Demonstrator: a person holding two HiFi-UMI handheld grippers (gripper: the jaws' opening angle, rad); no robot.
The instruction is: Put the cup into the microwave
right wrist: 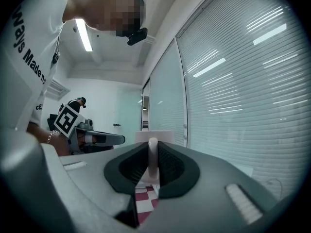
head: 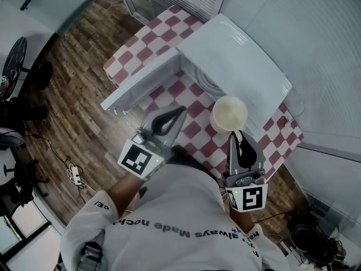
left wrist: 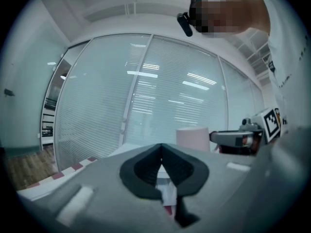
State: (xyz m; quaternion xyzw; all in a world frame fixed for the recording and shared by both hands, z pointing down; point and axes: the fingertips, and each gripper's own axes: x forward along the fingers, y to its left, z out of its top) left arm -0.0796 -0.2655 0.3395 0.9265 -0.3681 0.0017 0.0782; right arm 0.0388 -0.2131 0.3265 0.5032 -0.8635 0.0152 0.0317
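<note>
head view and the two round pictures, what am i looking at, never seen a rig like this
The head view comes from a camera on a person's head, looking down past their white shirt. Each hand holds a two-jaw gripper, a hand tool, not a robot arm. The two round pictures come from cameras riding on those grippers. A table with a red and white checked cloth carries a white microwave, its door swung open. The right gripper is shut on the handle of a pale cup. The left gripper is shut and empty.
</note>
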